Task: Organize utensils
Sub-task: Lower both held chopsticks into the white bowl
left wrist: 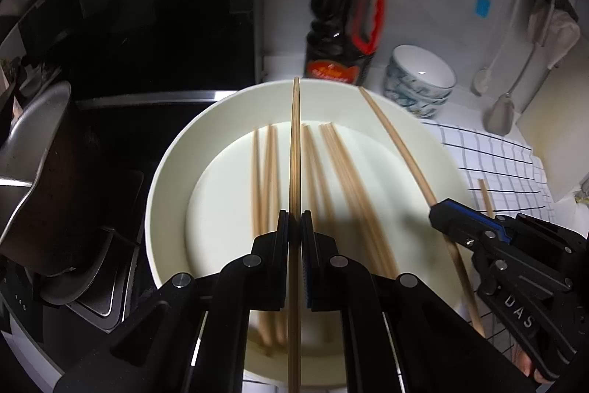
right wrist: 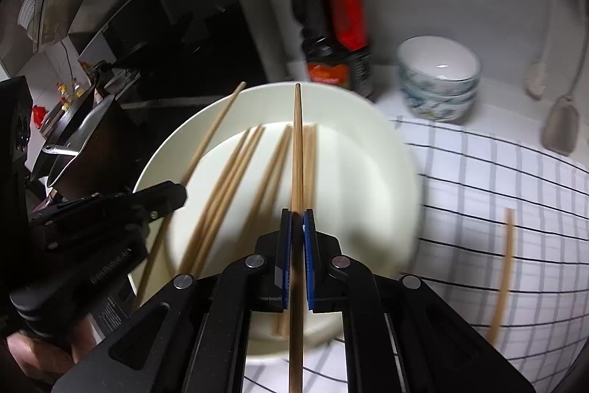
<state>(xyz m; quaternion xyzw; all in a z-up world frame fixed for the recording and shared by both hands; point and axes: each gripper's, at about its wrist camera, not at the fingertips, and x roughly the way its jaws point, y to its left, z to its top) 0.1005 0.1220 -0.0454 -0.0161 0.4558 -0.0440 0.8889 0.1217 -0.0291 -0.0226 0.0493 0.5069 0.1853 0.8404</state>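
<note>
A cream plate (left wrist: pixel 176 168) (right wrist: pixel 386 172) holds several wooden chopsticks (left wrist: pixel 342 172) (right wrist: pixel 228 172). My left gripper (left wrist: pixel 295 220) is shut on one chopstick (left wrist: pixel 295 135) and holds it over the plate; this gripper also shows in the right wrist view (right wrist: pixel 173 194) with its chopstick (right wrist: pixel 217 124). My right gripper (right wrist: pixel 297 218) is shut on another chopstick (right wrist: pixel 297 142), also over the plate; it shows in the left wrist view (left wrist: pixel 441 209) with its chopstick (left wrist: pixel 397 142). One loose chopstick (right wrist: pixel 504 275) (left wrist: pixel 486 194) lies on the checked cloth (right wrist: pixel 497 179).
A dark sauce bottle (left wrist: pixel 346 17) (right wrist: pixel 331 24) and stacked patterned bowls (left wrist: pixel 419 80) (right wrist: pixel 438 80) stand behind the plate. A metal pan (left wrist: pixel 40 150) sits on the black stove at left. Ladles (left wrist: pixel 504 113) hang on the right wall.
</note>
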